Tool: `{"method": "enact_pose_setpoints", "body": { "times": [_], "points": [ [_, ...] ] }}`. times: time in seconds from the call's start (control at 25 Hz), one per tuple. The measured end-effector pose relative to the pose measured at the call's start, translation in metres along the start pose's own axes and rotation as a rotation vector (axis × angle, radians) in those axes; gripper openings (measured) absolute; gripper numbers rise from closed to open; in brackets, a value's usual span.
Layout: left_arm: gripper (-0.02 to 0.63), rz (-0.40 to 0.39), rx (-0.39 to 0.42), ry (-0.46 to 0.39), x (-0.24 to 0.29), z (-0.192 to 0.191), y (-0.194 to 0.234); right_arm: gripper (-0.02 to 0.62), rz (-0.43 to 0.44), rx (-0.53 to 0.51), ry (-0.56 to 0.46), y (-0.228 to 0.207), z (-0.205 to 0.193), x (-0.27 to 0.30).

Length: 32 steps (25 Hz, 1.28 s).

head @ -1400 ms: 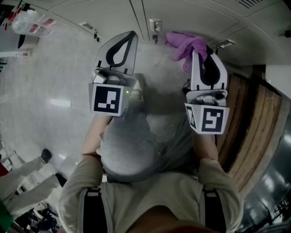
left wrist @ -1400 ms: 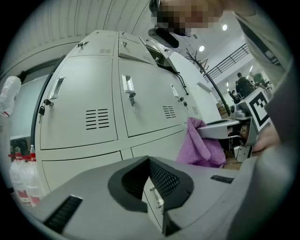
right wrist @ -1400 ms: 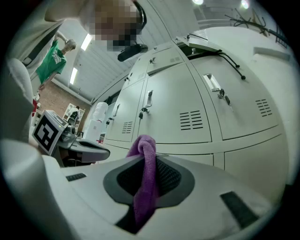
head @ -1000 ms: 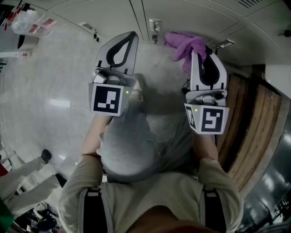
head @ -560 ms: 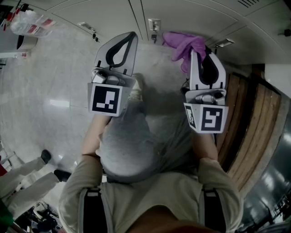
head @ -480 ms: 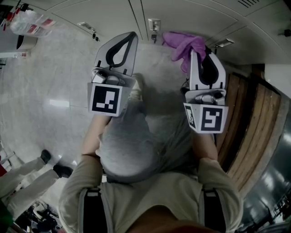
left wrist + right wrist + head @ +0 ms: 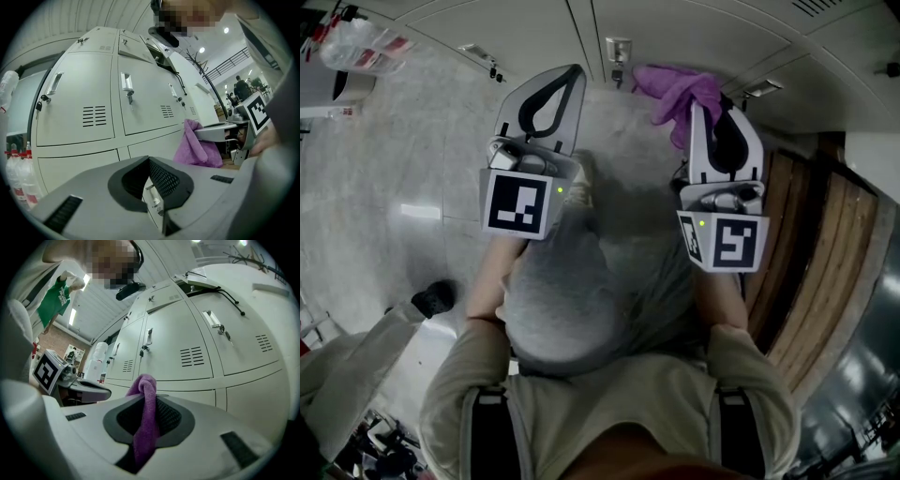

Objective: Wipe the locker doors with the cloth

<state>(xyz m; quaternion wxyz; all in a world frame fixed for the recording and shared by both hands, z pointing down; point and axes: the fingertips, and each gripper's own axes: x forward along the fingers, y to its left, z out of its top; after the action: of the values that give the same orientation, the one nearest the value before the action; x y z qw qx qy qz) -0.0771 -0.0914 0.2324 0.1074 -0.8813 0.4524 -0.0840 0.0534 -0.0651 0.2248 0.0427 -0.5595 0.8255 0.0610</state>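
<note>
My right gripper (image 7: pixel 700 112) stays pinched on the purple cloth (image 7: pixel 673 89) and has crept a little forward over the last second or so. The cloth now hangs right at the locker doors (image 7: pixel 694 28) (touching or not, I can't tell). My left gripper (image 7: pixel 574 73) has barely stirred, pressed together on nothing, so I judge the wiping is only about to begin.
</note>
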Motion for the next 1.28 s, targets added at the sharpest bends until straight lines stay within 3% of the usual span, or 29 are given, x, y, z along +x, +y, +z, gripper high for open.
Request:
{"method": "enact_pose_setpoints", "body": {
  "times": [0.36,0.72,1.28],
  "points": [
    [0.003,0.007,-0.006,0.008,0.006,-0.001,0.006,0.051,0.011,-0.025,0.008,0.003,0.004,0.017],
    [0.003,0.022,-0.001,-0.007,0.025,0.003,0.027,0.051,0.061,-0.114,0.006,0.013,0.017,0.065],
    [0.003,0.024,-0.015,0.047,0.049,-0.052,0.029,0.051,0.103,-0.170,0.092,0.029,-0.043,0.129]
  ]
}}
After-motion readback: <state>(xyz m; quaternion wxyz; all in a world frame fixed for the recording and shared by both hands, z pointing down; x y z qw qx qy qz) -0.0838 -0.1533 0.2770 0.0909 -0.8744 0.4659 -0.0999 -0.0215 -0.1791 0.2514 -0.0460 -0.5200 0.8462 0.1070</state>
